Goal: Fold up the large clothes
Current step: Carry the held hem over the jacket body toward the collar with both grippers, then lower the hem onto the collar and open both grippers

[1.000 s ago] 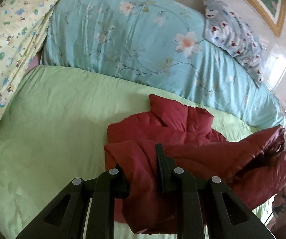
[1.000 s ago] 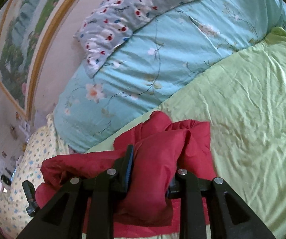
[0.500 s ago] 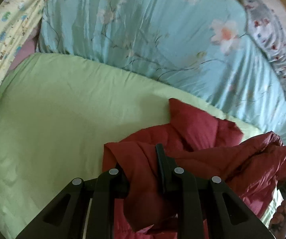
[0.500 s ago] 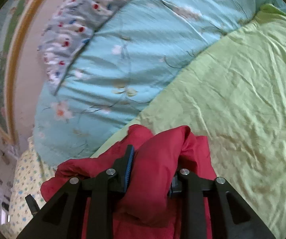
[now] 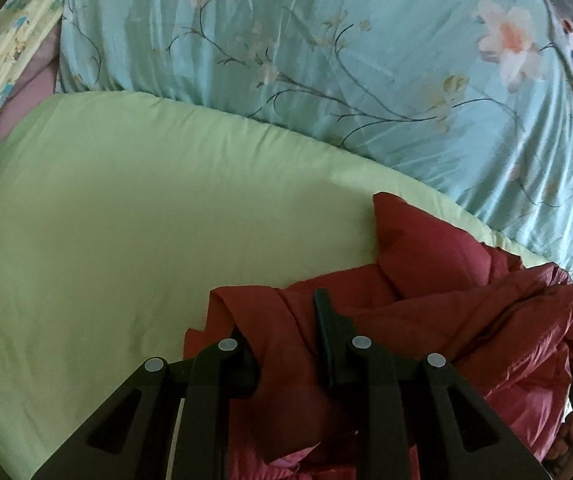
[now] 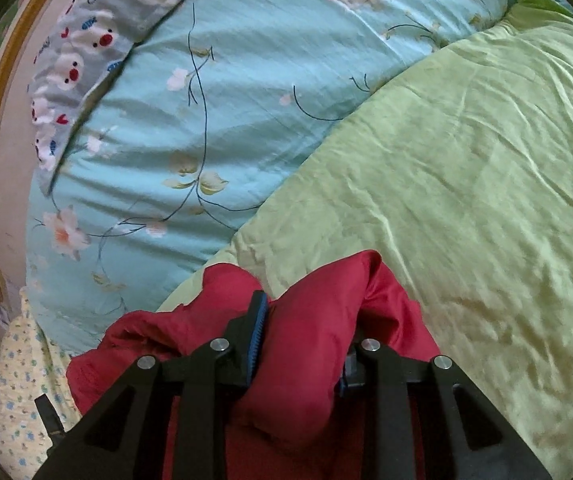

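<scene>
The big red puffy jacket (image 5: 446, 312) lies in a heap on the green sheet (image 5: 146, 208) of the bed. It sits on the near part of the sheet, and the blue flower quilt (image 5: 326, 60) is bunched up behind it, at the far side of the jacket.

The left gripper (image 5: 282, 320) has its jaws closed on a fold of the jacket. Red cloth fills the gap between them and hangs down below. The right gripper (image 6: 306, 332) has its jaws closed on a fat, puffy lump of the jacket, and that lump bulges out past the blue pad on one finger.

The jacket looks soft and squishy, like a pillow. It is probably light for how big it is. The outside looks smooth and a bit shiny, so it may slip out of a weak hold. It is floppy too, so any part not held will sag and bunch up.

A thick lump is hard to pinch well. It seems better to take hold at a thin edge, like the hem, a shoulder or the end of a sleeve. Which part each gripper has now is hard to tell, because the jacket is so crumpled. Holding two spots far apart on the jacket should help pull it flat on the sheet.
</scene>
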A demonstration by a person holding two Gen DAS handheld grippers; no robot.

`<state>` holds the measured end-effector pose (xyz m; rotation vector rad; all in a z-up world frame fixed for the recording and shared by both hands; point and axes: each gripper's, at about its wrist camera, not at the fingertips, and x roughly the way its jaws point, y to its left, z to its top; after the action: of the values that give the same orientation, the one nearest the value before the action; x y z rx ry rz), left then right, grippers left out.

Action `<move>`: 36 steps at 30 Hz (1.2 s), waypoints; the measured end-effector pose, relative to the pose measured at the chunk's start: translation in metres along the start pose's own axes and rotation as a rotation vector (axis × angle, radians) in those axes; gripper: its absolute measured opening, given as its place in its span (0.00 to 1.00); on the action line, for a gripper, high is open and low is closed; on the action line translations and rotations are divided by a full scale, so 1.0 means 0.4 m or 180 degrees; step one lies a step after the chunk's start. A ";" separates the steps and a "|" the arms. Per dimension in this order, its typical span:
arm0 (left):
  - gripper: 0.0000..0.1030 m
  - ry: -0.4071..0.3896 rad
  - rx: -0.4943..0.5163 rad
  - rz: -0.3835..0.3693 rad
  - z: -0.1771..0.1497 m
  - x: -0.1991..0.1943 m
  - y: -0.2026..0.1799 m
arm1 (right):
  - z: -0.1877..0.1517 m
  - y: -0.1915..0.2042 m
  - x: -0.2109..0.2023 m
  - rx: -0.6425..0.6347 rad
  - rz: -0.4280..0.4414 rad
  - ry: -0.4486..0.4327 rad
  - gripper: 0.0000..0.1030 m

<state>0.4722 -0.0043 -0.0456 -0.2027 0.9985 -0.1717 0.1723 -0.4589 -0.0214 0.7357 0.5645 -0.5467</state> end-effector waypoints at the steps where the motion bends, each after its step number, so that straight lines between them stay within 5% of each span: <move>1: 0.22 0.0019 0.0006 0.0016 0.003 0.013 -0.002 | 0.000 0.000 0.009 -0.0005 -0.0018 0.0006 0.27; 15: 0.24 0.0080 -0.0110 -0.0070 0.022 0.079 0.016 | 0.006 -0.026 0.095 0.0091 -0.0145 0.0074 0.27; 19: 0.37 -0.0050 -0.0038 -0.0116 0.012 0.004 0.020 | 0.005 -0.033 0.098 0.0121 -0.0129 0.0073 0.27; 22: 0.54 -0.0296 0.0086 -0.0041 -0.013 -0.090 0.021 | 0.005 -0.029 0.101 0.0099 -0.0159 0.0076 0.27; 26: 0.56 -0.0489 0.0274 -0.0260 -0.072 -0.209 0.000 | 0.004 -0.030 0.105 0.0107 -0.0175 0.0067 0.28; 33: 0.62 -0.0223 0.0902 -0.0738 -0.196 -0.221 -0.138 | 0.002 -0.018 0.106 0.0024 -0.0225 0.0072 0.31; 36: 0.66 -0.0165 0.1271 -0.0552 -0.246 -0.175 -0.206 | 0.003 -0.011 0.103 -0.0006 -0.0244 0.0086 0.33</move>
<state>0.3477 -0.0766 -0.0201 0.0720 0.8752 -0.5158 0.1996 -0.4733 -0.0492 0.7229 0.6202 -0.6077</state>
